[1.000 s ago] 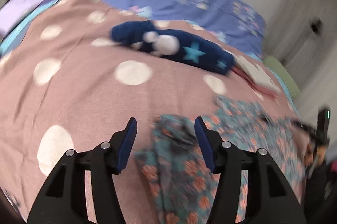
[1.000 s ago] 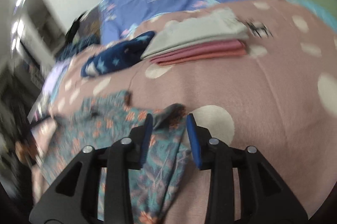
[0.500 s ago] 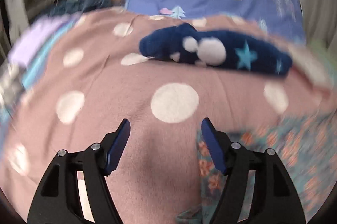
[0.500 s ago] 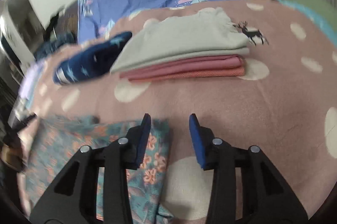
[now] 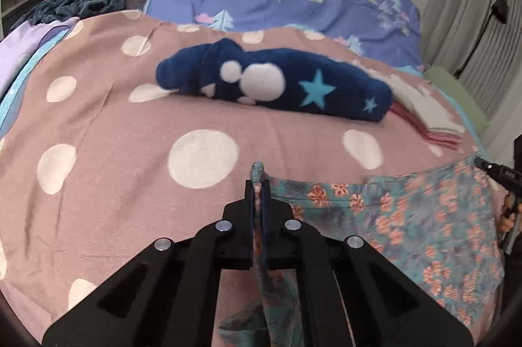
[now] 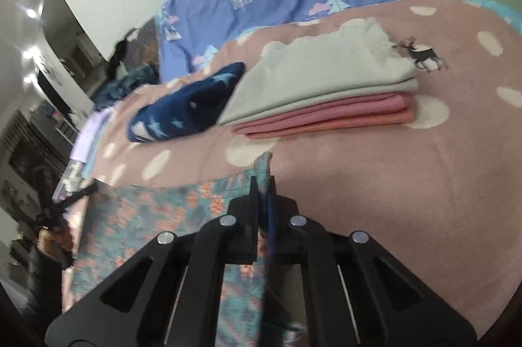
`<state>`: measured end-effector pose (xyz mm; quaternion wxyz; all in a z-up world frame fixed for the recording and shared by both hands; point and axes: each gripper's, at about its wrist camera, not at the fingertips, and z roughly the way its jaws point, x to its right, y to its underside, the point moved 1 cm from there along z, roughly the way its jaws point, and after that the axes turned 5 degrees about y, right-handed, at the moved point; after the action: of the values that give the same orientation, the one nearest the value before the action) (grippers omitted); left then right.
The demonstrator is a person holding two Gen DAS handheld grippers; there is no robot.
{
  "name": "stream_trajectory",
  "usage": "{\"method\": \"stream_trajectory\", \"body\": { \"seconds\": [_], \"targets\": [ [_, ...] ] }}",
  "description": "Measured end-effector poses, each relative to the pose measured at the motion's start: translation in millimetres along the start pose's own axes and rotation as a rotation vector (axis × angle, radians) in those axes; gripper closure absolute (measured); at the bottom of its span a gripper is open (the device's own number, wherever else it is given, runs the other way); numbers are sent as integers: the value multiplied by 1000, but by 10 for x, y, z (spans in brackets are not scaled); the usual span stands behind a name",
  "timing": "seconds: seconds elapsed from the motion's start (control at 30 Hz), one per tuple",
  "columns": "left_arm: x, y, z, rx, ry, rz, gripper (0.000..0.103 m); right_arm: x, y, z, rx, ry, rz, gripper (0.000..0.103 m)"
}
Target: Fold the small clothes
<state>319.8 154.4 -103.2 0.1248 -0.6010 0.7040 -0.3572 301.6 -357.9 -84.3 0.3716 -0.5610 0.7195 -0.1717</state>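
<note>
I am working over a bed (image 5: 107, 170) spread with a pink blanket dotted in white. The floral garment (image 5: 424, 216) is lying flat at its near edge, teal with orange flowers, thin and limp. My left gripper (image 5: 259, 183) is pressed together on one upper corner, a tuft of cloth poking out past the tips; my right gripper (image 6: 262, 183) is pinching the other corner (image 6: 265, 165) the same way. I judge I am starting a fold: next I should be lifting both corners evenly and carrying them across the cloth, keeping the edge taut. Beyond it a navy star blanket (image 5: 287, 86) is lying rolled, beside a folded stack (image 6: 326, 95) of grey and pink.
</note>
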Motion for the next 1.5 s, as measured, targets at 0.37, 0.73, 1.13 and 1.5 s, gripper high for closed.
{"method": "stream_trajectory", "body": {
  "seconds": [0.37, 0.73, 1.13, 1.5],
  "targets": [
    [1003, 494, -650, 67, -108, 240, 55, 377, 490, -305, -63, 7, 93, 85],
    [3896, 2187, -649, -26, 234, 937, 30, 627, 831, -357, -40, -176, 153, 88],
    [4368, 2368, -436, 20, 38, 1031, 53, 559, 835, -406, -72, -275, 109, 73],
    [4102, 1892, -733, 0, 180, 713, 96, 594, 841, -481, -102, -239, 146, 66]
  ]
}}
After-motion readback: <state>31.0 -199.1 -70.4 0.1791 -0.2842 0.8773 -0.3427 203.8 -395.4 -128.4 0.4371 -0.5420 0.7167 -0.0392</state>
